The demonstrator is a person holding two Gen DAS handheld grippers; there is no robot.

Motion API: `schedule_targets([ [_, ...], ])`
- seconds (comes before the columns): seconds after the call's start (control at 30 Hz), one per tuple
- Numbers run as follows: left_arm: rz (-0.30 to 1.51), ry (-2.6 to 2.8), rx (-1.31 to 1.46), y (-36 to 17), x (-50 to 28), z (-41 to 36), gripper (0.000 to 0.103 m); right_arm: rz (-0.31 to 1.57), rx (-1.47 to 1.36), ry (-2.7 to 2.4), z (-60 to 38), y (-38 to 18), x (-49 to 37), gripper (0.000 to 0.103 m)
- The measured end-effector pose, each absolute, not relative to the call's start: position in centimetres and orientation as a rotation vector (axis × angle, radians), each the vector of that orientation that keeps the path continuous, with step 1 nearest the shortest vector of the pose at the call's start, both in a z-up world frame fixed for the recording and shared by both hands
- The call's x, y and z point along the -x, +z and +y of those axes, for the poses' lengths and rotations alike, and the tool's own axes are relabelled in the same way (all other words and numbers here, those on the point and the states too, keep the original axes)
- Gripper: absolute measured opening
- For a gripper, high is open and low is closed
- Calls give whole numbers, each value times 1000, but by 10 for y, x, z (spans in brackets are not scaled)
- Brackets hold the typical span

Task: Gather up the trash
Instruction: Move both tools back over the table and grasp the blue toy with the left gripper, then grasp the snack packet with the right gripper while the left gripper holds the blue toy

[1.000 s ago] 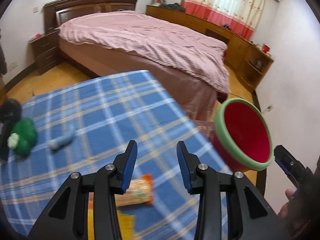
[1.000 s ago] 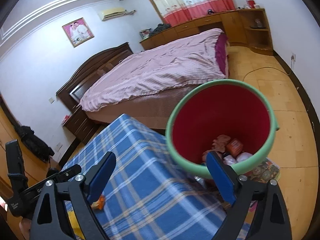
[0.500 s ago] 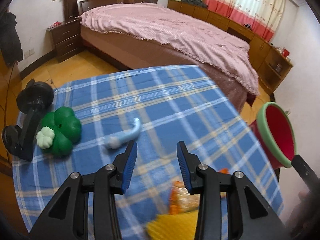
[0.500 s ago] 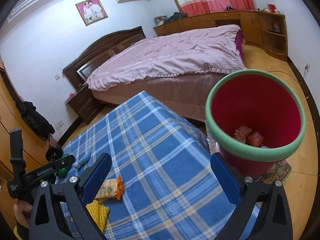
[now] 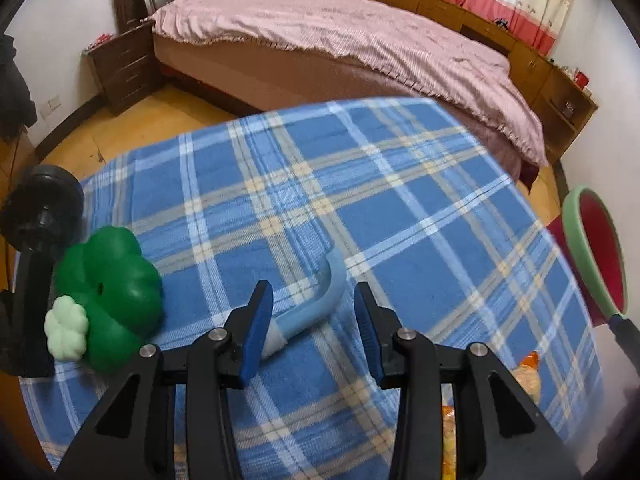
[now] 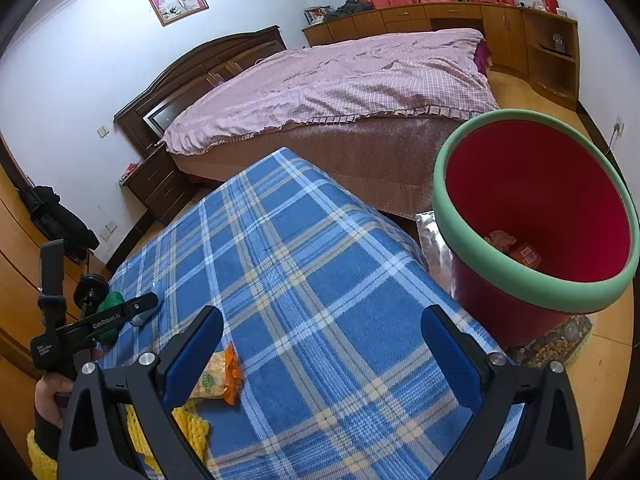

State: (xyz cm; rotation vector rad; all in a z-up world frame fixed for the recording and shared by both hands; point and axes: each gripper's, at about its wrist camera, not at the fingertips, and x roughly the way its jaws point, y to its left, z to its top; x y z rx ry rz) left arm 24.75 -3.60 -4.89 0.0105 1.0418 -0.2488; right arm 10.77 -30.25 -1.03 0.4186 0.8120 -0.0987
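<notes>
A light blue curved tube-like piece (image 5: 316, 308) lies on the blue plaid table (image 5: 360, 200). My left gripper (image 5: 314, 328) is open and hovers right over its near end, one finger on each side. An orange snack wrapper (image 6: 220, 374) lies near the table's front edge, also in the left wrist view (image 5: 528, 376). My right gripper (image 6: 324, 348) is open wide and empty above the table. The red bin with a green rim (image 6: 532, 216) stands on the floor right of the table, with some trash inside; it also shows in the left wrist view (image 5: 596, 256).
A green clover-shaped toy (image 5: 108, 292) and a black stand (image 5: 36, 240) sit at the table's left side. A yellow knitted cloth (image 6: 188, 428) lies by the wrapper. A bed with a pink cover (image 6: 340, 84) stands behind the table.
My left gripper has swung left from the bin side across the table and now hovers over the blue piece. My right gripper has pulled back from the bin toward the table.
</notes>
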Motion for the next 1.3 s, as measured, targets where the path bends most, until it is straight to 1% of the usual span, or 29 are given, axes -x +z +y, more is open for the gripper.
schedule_targets([
  [0.17,1029,-238,-46,-54,-244,-38,41,827,-424,-91,-302,-17,-111,101],
  [0.23,1021,-232,-32,-54,-241,-34,30,833,-428,-85,-301,-19,-113,101],
  [0.27,1020,-231,-21,-53,-239,-32,20,834,-429,-82,-300,-19,-113,101],
  [0.33,1023,-239,21,-53,-236,-27,16,836,-428,-77,-299,-20,-113,101],
  [0.7,978,-237,247,-33,-184,10,15,856,-422,-23,-281,-25,-107,101],
  [0.87,966,-202,340,-33,-162,26,15,889,-403,18,-264,-32,-110,101],
  [1.13,946,-163,397,-34,-135,46,15,956,-379,103,-224,-43,-123,100],
  [1.3,940,-148,413,-37,-127,59,15,1005,-299,137,-191,-46,-131,101],
])
